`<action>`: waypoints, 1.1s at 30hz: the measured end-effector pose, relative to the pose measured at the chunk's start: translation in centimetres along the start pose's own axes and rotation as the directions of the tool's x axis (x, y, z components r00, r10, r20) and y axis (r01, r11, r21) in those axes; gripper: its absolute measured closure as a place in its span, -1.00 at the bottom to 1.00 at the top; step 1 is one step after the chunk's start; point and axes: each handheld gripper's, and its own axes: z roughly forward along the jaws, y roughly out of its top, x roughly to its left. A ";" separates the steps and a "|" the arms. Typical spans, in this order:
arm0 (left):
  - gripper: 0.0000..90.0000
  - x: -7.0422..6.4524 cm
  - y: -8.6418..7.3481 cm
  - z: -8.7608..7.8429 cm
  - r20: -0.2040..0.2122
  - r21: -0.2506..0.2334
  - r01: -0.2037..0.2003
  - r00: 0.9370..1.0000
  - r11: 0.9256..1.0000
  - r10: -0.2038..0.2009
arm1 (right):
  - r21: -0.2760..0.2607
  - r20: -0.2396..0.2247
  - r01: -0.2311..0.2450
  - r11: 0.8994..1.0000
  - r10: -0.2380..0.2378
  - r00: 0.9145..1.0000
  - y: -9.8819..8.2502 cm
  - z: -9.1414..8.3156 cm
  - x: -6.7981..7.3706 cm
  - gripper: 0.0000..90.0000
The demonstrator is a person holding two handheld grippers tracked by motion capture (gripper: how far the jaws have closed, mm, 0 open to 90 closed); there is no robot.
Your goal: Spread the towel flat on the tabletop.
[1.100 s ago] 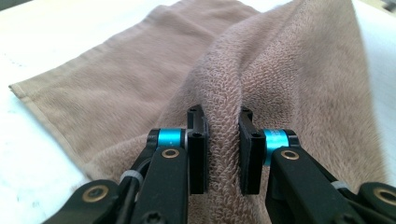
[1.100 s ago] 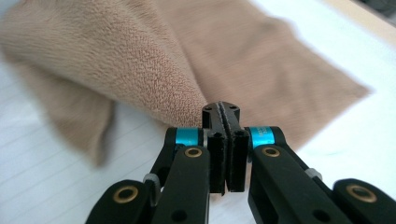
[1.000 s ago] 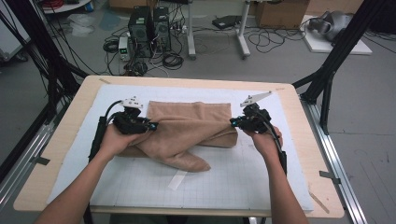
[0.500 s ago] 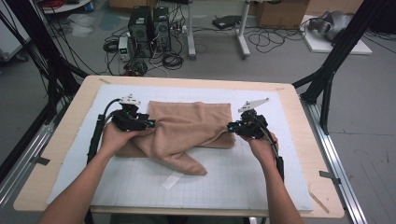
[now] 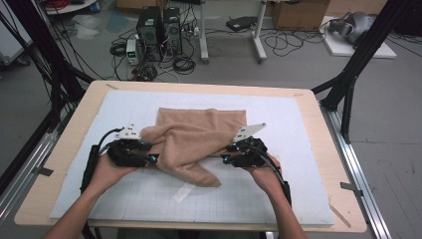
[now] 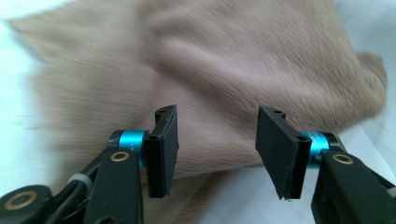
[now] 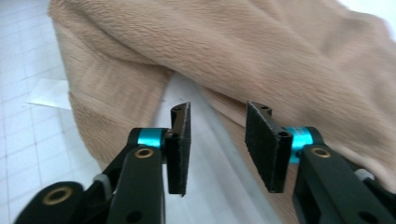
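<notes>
A tan plush towel [image 5: 199, 139] lies crumpled on the white gridded mat [image 5: 298, 189] that covers the wooden worktop [image 5: 64, 149], near the mat's middle, with one corner flopped toward the person's side.

The left gripper [image 5: 149, 158] sits at the towel's left edge, low over the mat. In the left gripper view its jaws stand apart and have just been opening; the towel [image 6: 224, 65] lies just beyond and beneath the pads [image 6: 166, 149], which do not press on it.

The right gripper [image 5: 226, 154] sits at the towel's right edge, beside the folded lower flap. In the right gripper view its jaws also stand apart and have just been opening. A strip of bare mat [image 7: 210, 154] shows in the gap, and the towel [image 7: 261, 56] spreads ahead and to either side of the pads [image 7: 180, 144], apart from them.
</notes>
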 end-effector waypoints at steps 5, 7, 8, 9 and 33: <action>0.19 -1.5 0.0 3.2 0.030 0.101 -0.091 0.996 0.991 0.088 | 0.004 -0.038 0.025 1.000 -0.024 0.999 0.8 1.6 1.0 0.25; 0.46 -2.1 0.1 3.9 -0.001 0.117 -0.125 0.992 0.985 0.126 | 0.011 -0.044 0.031 0.999 -0.031 0.999 0.9 1.8 1.2 0.23; 0.60 -2.3 0.3 3.8 0.001 0.113 -0.136 0.991 0.984 0.137 | 0.018 -0.050 0.029 0.999 -0.028 0.998 0.8 1.7 1.3 0.23; 0.76 -2.4 0.4 3.7 0.010 0.097 -0.137 0.991 0.986 0.136 | 0.010 -0.050 0.034 0.999 -0.033 0.998 0.8 1.7 1.3 0.23; 0.14 -2.7 1.6 1.0 0.023 0.022 -0.108 0.994 0.994 0.107 | 0.098 -0.187 0.088 0.991 -0.068 0.980 -2.9 3.3 3.5 0.35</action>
